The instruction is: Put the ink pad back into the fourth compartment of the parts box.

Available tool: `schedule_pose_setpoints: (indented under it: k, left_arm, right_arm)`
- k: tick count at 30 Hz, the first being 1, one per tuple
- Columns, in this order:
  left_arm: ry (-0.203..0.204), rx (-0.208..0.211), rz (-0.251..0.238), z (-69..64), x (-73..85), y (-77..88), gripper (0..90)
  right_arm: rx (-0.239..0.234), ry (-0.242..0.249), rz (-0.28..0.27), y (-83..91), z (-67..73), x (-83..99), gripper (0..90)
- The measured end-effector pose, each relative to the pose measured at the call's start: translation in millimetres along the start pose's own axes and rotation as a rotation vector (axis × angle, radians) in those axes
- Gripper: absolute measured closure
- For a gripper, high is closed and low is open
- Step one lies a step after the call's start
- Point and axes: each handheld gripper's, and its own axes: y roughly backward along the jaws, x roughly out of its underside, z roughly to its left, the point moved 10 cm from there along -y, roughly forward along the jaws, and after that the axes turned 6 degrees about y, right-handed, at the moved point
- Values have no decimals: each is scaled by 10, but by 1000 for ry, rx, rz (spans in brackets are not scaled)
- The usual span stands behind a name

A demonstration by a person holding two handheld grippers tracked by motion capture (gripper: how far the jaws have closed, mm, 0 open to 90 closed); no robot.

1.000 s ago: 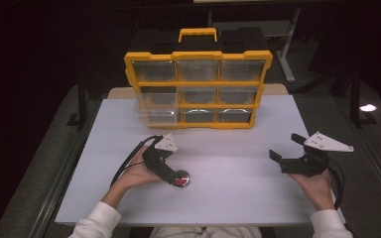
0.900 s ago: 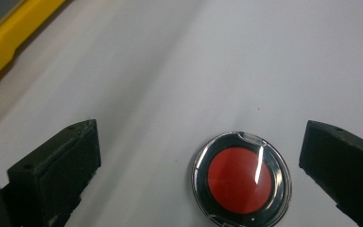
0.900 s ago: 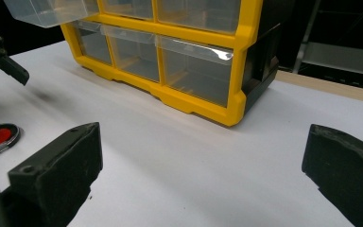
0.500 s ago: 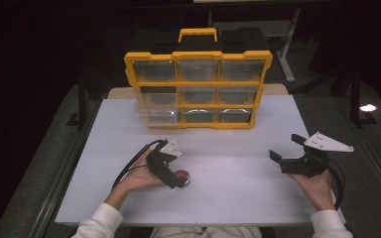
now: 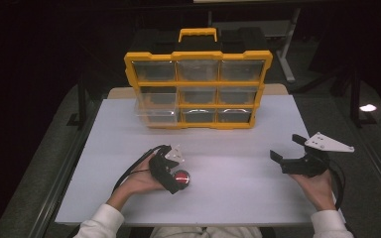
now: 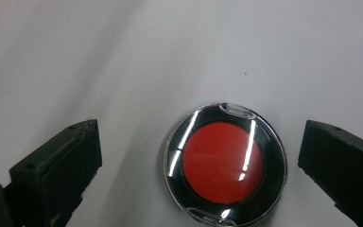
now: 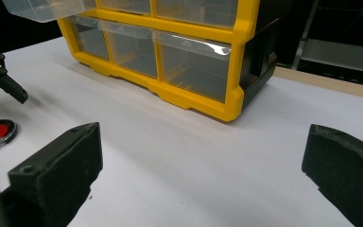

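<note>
Fingers of the left gripper (image 6: 201,156) are spread wide w/ the round compact (image 6: 225,163) between them, not touching either pad as far as the left gripper view shows; bare table on both sides of it. Right gripper (image 5: 288,148) also spread apart, nothing between its jaws, held over the right part of the white table (image 5: 238,148), well apart from the compact.

Compact lies flat on the table near the front edge, left of centre; in the high view it sits just under the left gripper (image 5: 178,178), red disc up. It's a thin round case: black ring, red centre, clear glossy lid w/ a small tab at top and another at bottom.

Handling, as a guess: light, stiff plastic, prob slippery given the shiny lid and smooth rim. Low profile means the pads must come down nearly to the table to catch the edge. Best hold is across the diameter on the black rim, avoiding the tabs, since pressure there might pop the lid. Firm but not hard squeeze; clear lid could crack or scuff.

Yellow drawer organiser (image 5: 198,89) stands at the back of the table, one clear drawer (image 5: 156,111) at lower left pulled partway out; likely destination, but can't tell for sure
</note>
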Motion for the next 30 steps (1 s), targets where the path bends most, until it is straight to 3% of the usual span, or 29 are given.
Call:
schedule_pose_setpoints:
  k: [2,10,13,19,30]
  left_arm:
    - [-13,0,-2,-21,3,-12,54]
    - [-39,0,43,-43,62,-48,69]
    - [-46,-4,37,-43,64,-44,135]
    - [-47,-3,41,-35,68,-31,150]
    - [-31,58,33,-79,68,-14,292]
  right_arm:
    - [0,2,0,0,1,1,0]
    - [0,3,2,3,-1,5,0]
    - [-1,3,2,3,0,7,0]
    - [-3,4,5,1,0,13,0]
    - [-17,-15,-2,3,-1,13,0]
